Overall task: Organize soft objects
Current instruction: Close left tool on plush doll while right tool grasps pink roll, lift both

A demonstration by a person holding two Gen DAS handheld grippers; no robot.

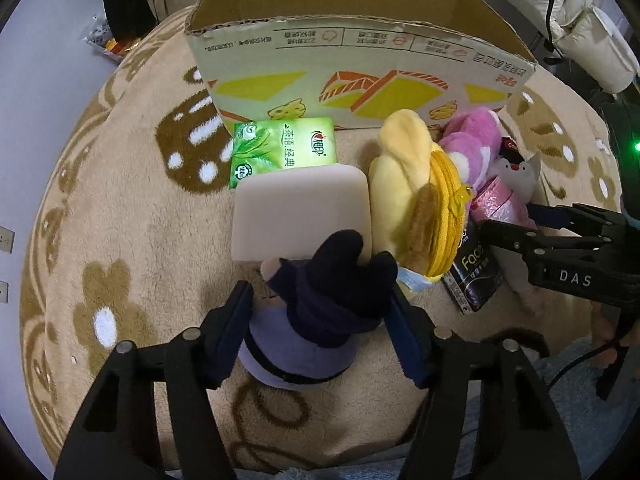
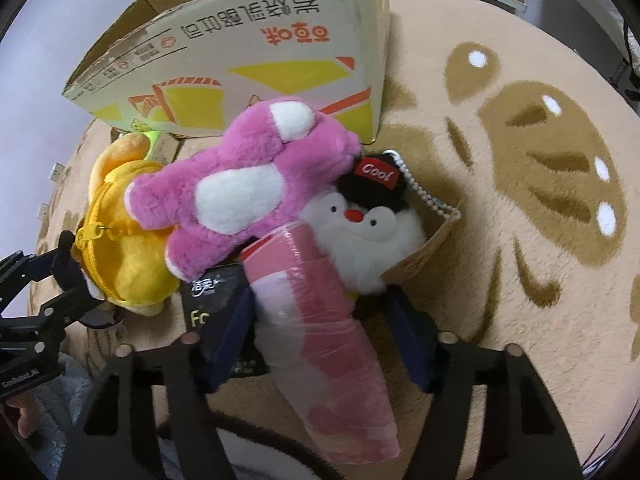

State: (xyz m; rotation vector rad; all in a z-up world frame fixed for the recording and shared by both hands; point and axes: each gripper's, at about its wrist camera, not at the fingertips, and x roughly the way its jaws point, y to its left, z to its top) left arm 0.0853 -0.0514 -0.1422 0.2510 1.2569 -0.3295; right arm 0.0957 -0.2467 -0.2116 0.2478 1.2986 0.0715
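My left gripper (image 1: pixel 320 304) is open around a navy and lavender plush doll (image 1: pixel 320 320) that lies on the rug; the pads stand apart from it. Ahead lie a pink foam block (image 1: pixel 300 208), a green tissue pack (image 1: pixel 280 148), a yellow plush (image 1: pixel 416 196) and a pink plush (image 1: pixel 476 140). My right gripper (image 2: pixel 320 316) is open around a pink wrapped pack (image 2: pixel 320 320). Behind it lie a white penguin plush with a "Cool" cap (image 2: pixel 360 224), the pink plush (image 2: pixel 240 184), the yellow plush (image 2: pixel 120 240) and a black box (image 2: pixel 212 296).
An open cardboard box (image 1: pixel 360 64) stands at the far side of the beige patterned rug (image 1: pixel 132 216); it also shows in the right wrist view (image 2: pixel 256 52). A white padded seat (image 1: pixel 580 32) is at the far right. The other gripper (image 1: pixel 560 248) reaches in from the right.
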